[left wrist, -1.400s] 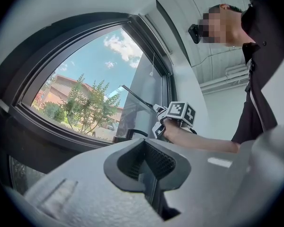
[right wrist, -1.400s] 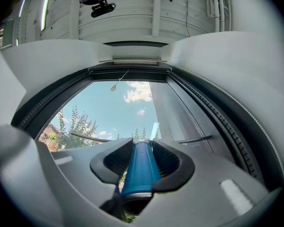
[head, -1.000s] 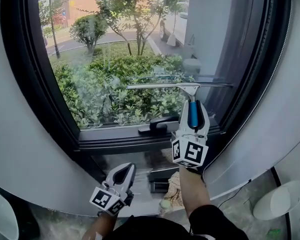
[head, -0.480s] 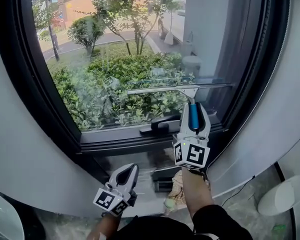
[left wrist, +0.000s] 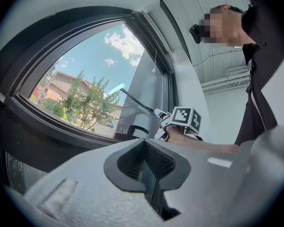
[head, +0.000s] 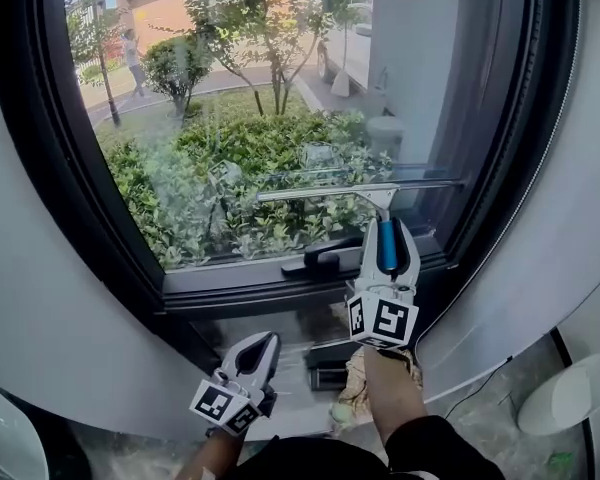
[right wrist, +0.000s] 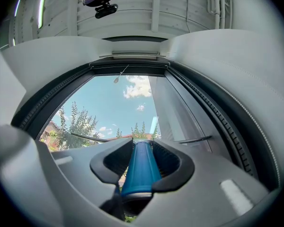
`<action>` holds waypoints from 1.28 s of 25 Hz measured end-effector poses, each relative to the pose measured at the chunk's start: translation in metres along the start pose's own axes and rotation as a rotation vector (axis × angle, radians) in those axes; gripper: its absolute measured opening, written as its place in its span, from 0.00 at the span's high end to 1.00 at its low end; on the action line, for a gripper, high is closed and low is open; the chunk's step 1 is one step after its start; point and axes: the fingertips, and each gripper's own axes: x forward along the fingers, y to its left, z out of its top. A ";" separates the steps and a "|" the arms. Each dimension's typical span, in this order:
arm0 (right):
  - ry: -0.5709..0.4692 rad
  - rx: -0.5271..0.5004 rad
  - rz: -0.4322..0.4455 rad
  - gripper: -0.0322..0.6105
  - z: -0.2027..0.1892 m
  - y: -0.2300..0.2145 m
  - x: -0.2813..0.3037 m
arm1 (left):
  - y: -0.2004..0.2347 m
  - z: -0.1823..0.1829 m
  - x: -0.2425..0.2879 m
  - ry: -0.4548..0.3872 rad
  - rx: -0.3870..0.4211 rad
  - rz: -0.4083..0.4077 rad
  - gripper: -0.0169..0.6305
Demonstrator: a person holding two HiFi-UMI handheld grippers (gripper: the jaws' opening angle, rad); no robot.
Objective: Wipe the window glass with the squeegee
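The squeegee (head: 355,192) has a blue handle (head: 387,244) and a long metal blade lying level against the window glass (head: 240,118), low in the pane. My right gripper (head: 386,236) is shut on the blue handle (right wrist: 139,167), below the blade. The blade (left wrist: 136,100) also shows in the left gripper view, slanting across the glass. My left gripper (head: 257,348) hangs low at the sill, below and left of the squeegee, shut with nothing between its jaws (left wrist: 149,167).
A dark window frame (head: 280,288) with a black handle (head: 320,258) runs under the glass. A cloth (head: 358,383) and a dark object lie on the sill by the right forearm. White curved wall stands on both sides. Bushes and a street lie outside.
The squeegee and my right gripper have slid down the glass a little. My left gripper has stayed almost still by the sill.
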 end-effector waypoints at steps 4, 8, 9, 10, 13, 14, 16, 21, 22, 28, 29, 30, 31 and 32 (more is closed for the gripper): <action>0.015 -0.004 0.004 0.74 -0.005 -0.001 -0.003 | -0.003 0.003 0.005 -0.014 -0.014 -0.009 0.97; 0.018 -0.011 0.007 0.74 -0.008 -0.001 -0.006 | -0.002 0.000 0.009 -0.005 -0.006 -0.012 0.97; 0.023 -0.011 0.008 0.74 -0.009 0.000 -0.007 | -0.003 0.000 0.010 -0.009 -0.008 -0.017 0.97; 0.027 -0.011 0.009 0.74 -0.010 0.000 -0.007 | -0.003 0.000 0.011 -0.009 -0.008 -0.019 0.97; 0.040 -0.014 0.013 0.74 -0.014 0.001 -0.010 | -0.003 -0.005 0.012 0.005 -0.002 -0.020 0.97; 0.044 -0.015 0.013 0.74 -0.016 0.001 -0.011 | -0.003 -0.007 0.012 0.010 -0.001 -0.020 0.97; 0.048 -0.015 0.015 0.74 -0.017 0.001 -0.013 | -0.005 -0.007 0.014 0.008 -0.008 -0.025 0.97; 0.049 -0.024 0.020 0.74 -0.019 0.000 -0.014 | -0.010 -0.011 0.017 0.019 -0.009 -0.028 0.97; 0.048 -0.027 0.020 0.74 -0.020 0.000 -0.014 | -0.012 -0.011 0.017 0.022 -0.007 -0.029 0.97; 0.079 -0.015 0.002 0.74 -0.030 0.000 -0.022 | -0.011 -0.018 0.011 0.053 -0.002 -0.006 0.97; 0.080 -0.016 0.000 0.74 -0.031 0.000 -0.023 | -0.011 -0.018 0.010 0.054 -0.003 -0.004 0.97; 0.082 -0.015 -0.001 0.74 -0.033 -0.001 -0.024 | -0.012 -0.018 0.008 0.055 -0.003 -0.002 0.97; 0.084 -0.013 0.000 0.74 -0.034 -0.001 -0.025 | -0.012 -0.019 0.007 0.055 -0.002 -0.001 0.97; 0.086 -0.011 0.000 0.74 -0.036 -0.001 -0.026 | -0.011 -0.020 0.005 0.056 0.001 -0.001 0.97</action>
